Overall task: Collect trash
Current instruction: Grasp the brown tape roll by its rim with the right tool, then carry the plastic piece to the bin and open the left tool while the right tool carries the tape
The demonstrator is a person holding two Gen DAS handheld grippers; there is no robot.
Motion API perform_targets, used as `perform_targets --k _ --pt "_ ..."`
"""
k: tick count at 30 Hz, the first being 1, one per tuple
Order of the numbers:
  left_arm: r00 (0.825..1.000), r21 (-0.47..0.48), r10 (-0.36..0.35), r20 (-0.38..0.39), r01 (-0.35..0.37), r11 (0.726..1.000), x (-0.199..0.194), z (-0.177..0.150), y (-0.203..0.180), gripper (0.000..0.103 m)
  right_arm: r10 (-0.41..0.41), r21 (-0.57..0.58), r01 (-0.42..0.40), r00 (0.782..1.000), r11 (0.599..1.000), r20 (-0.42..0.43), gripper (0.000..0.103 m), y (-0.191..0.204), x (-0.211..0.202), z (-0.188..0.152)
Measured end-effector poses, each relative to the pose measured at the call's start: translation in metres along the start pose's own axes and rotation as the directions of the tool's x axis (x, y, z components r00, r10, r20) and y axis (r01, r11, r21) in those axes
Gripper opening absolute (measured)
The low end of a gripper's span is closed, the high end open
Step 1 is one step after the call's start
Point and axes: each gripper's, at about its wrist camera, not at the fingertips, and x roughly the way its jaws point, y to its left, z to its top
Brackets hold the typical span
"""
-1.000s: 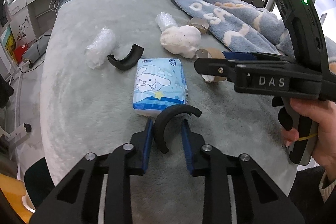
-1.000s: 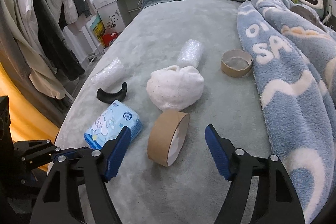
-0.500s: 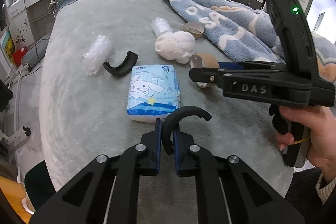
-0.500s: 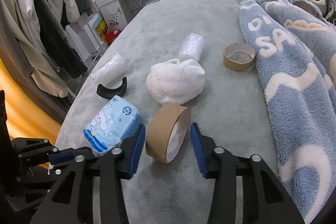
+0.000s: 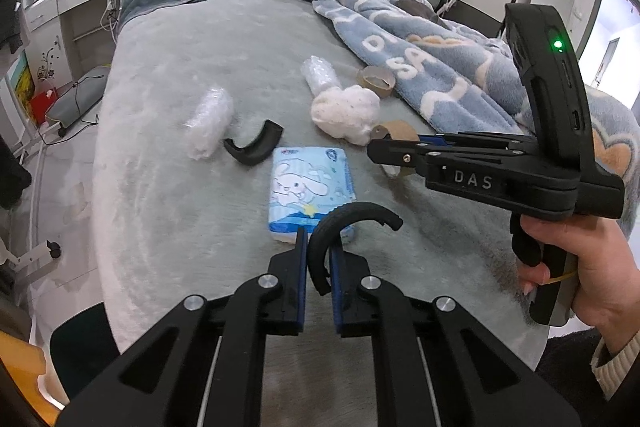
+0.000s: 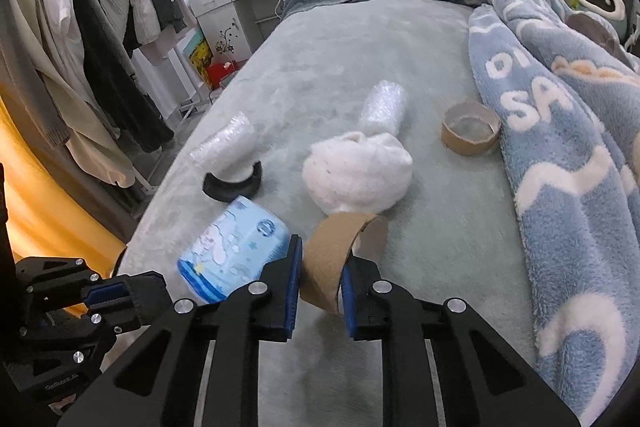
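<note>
The empty cardboard tape roll [image 6: 340, 259], standing on edge on the grey bed [image 6: 360, 67] just in front of the white wad [image 6: 356, 175], is now squashed between the right tongs [image 6: 320, 267], whose jaws have just been closing from wide apart. The left tongs [image 5: 319, 259] are clamped on the black curved plastic piece [image 5: 344, 227], which a second ago sat loosely between them, beside the tissue pack [image 5: 308, 187].
</note>
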Motion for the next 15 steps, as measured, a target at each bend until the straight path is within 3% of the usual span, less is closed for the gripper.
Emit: perform_targets --k 15 --pt "0.997 -0.068 0.076 0.011 -0.075 0.995 -0.020 -0.003 0.044 0.011 0.065 -0.031 -0.064 0.997 0.998 0.043 0.010 0.036 -0.002 0.022"
